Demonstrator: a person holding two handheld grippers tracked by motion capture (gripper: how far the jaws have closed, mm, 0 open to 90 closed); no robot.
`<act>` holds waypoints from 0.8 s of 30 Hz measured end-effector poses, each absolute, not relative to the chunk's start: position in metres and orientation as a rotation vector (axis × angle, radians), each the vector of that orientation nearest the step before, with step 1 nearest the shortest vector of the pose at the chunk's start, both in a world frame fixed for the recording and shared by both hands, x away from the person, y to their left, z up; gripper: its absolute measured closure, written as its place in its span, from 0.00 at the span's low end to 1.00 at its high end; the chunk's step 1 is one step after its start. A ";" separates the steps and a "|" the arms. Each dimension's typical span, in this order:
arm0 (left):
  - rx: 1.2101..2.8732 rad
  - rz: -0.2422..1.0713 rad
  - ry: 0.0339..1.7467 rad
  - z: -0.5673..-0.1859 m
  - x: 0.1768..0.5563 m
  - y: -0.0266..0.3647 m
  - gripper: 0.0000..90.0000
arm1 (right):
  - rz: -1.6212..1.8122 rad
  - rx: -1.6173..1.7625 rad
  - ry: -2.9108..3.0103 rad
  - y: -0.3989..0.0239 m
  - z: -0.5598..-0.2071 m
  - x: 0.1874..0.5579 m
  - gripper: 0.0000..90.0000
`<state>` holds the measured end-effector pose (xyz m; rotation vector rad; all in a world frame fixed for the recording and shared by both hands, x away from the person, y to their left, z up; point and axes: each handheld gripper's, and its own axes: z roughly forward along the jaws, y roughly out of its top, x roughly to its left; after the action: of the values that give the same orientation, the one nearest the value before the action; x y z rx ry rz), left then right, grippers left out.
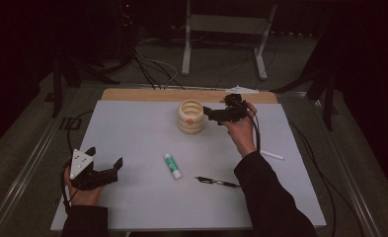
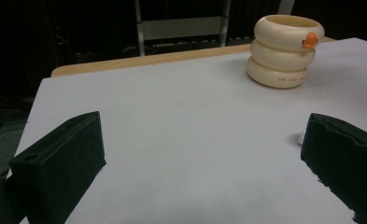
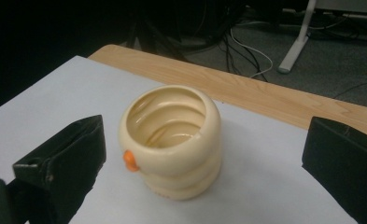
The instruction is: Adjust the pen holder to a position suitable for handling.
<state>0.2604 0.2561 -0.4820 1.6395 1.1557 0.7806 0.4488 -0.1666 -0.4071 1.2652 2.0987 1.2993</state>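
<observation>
Right gripper (image 1: 207, 112) is at the far middle of the tabletop (image 1: 132, 128), just beside the cream ribbed cup (image 1: 190, 116), jaws spread wide and pinching nothing. In the right gripper view the cup (image 3: 172, 140) stands upright between the two jaws, apart from both, open mouth up, small orange knob (image 3: 130, 160) on its side facing the left jaw. Cup sits on the white sheet near the wooden far edge (image 3: 246, 93).

Left gripper (image 1: 111, 165) rests low at the near left corner, well apart from the cup, jaws spread, empty. The left gripper view shows the cup (image 2: 283, 51) far off at upper right.

A glue stick (image 1: 173, 165) and a black pen (image 1: 217, 182) lie near the middle front; a white pen (image 1: 272, 155) lies right of the person's right sleeve (image 1: 265, 192).
</observation>
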 end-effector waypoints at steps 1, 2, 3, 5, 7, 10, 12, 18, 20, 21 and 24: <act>1.639 0.780 1.155 -0.482 0.260 0.256 0.00 | 1.298 1.270 2.096 -0.165 -0.407 0.452 0.00; 1.640 0.779 1.155 -0.482 0.260 0.256 0.00 | 1.291 1.274 2.096 -0.163 -0.407 0.454 0.00; 1.639 0.779 1.154 -0.482 0.260 0.256 0.00 | 1.289 1.276 2.104 -0.161 -0.407 0.457 0.00; 1.639 0.779 1.154 -0.482 0.260 0.256 0.00 | 1.278 1.283 2.112 -0.157 -0.408 0.462 0.00; 1.639 0.777 1.152 -0.482 0.260 0.256 0.00 | 1.255 1.283 2.120 -0.153 -0.410 0.466 0.00; 1.647 0.777 1.150 -0.482 0.260 0.256 0.00 | 1.230 1.306 2.132 -0.148 -0.414 0.473 0.03; 1.647 0.775 1.150 -0.482 0.260 0.256 0.00 | 1.209 1.324 2.138 -0.145 -0.418 0.478 0.05; 1.654 0.774 1.142 -0.483 0.260 0.255 0.00 | 1.169 1.397 2.137 -0.137 -0.429 0.490 0.27; 1.651 0.772 1.141 -0.483 0.259 0.255 0.00 | 1.151 1.408 2.138 -0.134 -0.433 0.493 0.36; 1.650 0.772 1.141 -0.483 0.259 0.255 0.00 | 1.139 1.413 2.141 -0.132 -0.435 0.495 0.40; 1.650 0.768 1.141 -0.483 0.259 0.255 0.00 | 1.124 1.448 2.146 -0.128 -0.443 0.499 0.46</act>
<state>0.2595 0.2550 -0.4829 1.6498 1.1415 0.7675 0.4991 -0.1278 -0.4427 1.4481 2.1465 1.1244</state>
